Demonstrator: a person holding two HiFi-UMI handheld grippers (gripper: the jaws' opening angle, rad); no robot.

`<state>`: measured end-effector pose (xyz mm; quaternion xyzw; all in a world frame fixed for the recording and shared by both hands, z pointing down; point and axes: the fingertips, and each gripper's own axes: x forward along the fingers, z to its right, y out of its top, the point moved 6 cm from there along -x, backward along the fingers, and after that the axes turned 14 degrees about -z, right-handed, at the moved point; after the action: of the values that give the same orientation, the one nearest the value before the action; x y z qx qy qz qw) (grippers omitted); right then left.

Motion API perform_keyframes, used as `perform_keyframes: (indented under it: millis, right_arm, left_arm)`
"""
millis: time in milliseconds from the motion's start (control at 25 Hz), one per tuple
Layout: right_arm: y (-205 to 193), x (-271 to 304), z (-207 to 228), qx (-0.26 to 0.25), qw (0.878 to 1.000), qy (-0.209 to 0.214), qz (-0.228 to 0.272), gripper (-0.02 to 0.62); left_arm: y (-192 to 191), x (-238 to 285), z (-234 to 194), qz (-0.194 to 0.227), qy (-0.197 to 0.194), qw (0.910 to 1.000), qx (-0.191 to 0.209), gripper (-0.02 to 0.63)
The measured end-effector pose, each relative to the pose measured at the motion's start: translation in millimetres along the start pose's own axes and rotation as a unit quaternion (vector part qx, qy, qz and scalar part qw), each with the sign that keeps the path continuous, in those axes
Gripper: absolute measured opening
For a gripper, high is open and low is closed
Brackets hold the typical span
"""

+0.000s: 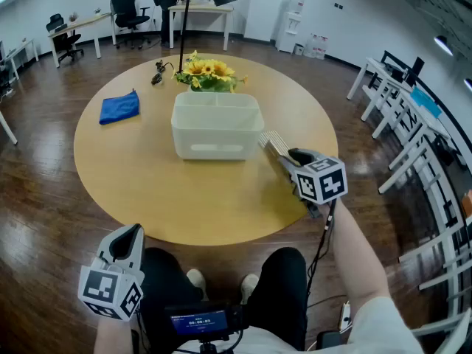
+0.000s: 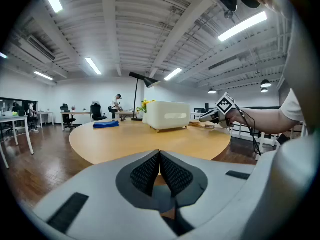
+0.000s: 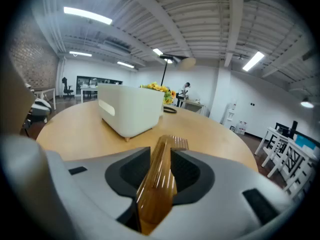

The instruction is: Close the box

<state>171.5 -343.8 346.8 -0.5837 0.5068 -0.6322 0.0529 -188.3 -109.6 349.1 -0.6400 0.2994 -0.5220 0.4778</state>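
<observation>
Clamping a slatted wooden lid (image 1: 272, 143) edge-on in the right gripper (image 3: 161, 170), just right of the white box (image 1: 216, 126) and not yet on it. Box open-topped, mid-way across the round table (image 1: 147, 190). Keeping the left gripper (image 2: 160, 163) pressed together on nothing, well in front of the box. Behind the box, yellow flowers (image 1: 209, 72); left of the box, a blue cloth (image 1: 119, 107).

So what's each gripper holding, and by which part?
Right gripper clamps the brown slatted wooden lid by its near end, on edge between the fingers. Left gripper holds nothing, shut.
</observation>
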Motion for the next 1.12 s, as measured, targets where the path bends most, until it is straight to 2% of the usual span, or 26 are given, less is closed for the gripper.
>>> perform_keyframes:
  millis: [120, 240, 360, 520, 640, 760, 880, 1120]
  right_arm:
    - [2, 19, 8, -0.015, 0.998, 0.005, -0.053, 0.117]
    - [0, 32, 12, -0.019, 0.994, 0.027, -0.101, 0.089]
    - [0, 35, 15, -0.019, 0.993, 0.03, -0.116, 0.055]
    - [2, 37, 17, -0.005, 0.992, 0.038, -0.121, 0.049]
    - [-1, 32, 22, -0.009, 0.992, 0.029, -0.125, 0.016]
    - [3, 16, 27, -0.036, 0.992, 0.015, -0.119, 0.014]
    - [15, -7, 33, -0.069, 0.992, 0.021, -0.105, 0.012]
    - [60, -63, 58, -0.128, 0.99, 0.018, -0.058, 0.012]
  left_arm:
    - [2, 2, 2, 0.0, -0.005, 1.0, 0.001, 0.003]
    - [0, 4, 5, -0.004, -0.011, 0.9999, 0.002, 0.003]
    - [-4, 5, 4, -0.011, -0.011, 0.9999, 0.002, 0.003]
    - [-6, 5, 2, -0.011, -0.009, 0.9999, 0.001, 0.003]
    - [-6, 3, 2, -0.011, -0.01, 0.9999, 0.0, 0.003]
    - [-6, 0, 5, -0.011, -0.013, 0.9998, 0.004, 0.003]
    - [-6, -3, 7, -0.009, -0.016, 0.9998, 0.004, 0.003]
    - [-5, -4, 11, -0.005, -0.021, 0.9997, 0.006, 0.003]
